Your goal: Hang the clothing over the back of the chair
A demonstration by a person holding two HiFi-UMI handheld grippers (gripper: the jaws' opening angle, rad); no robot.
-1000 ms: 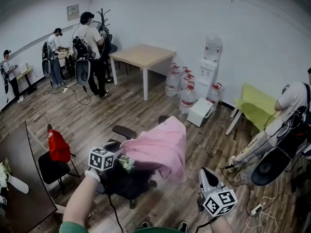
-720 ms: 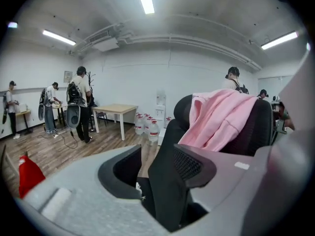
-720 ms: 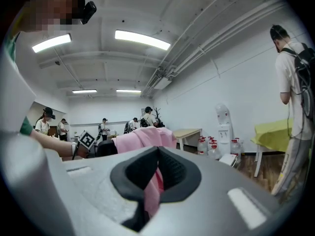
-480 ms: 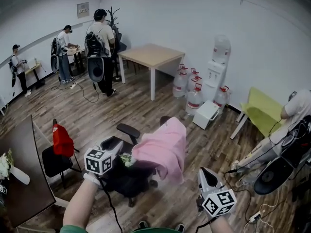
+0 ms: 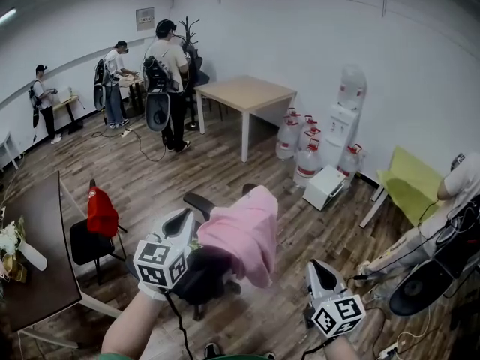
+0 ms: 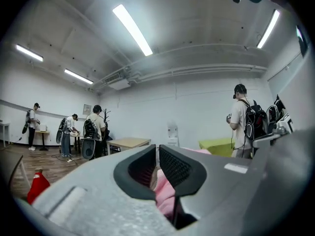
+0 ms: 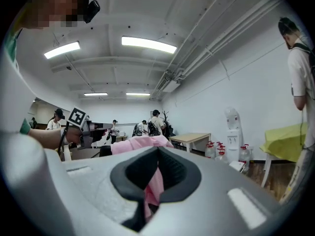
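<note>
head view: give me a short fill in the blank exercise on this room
1. The clothing draped over the black office chair is ___ in colour.
2. The item hung on the smaller chair is ___ in colour.
3. The water jugs stand on the ___ beside the dispenser.

Missing words: pink; red; floor.

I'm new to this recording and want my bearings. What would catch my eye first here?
The pink garment draped over the back of the black office chair, in the middle of the head view, stands out most. Next comes a red item on a small chair at the left, then the cluster of water bottles by the white dispenser against the far wall.
</note>
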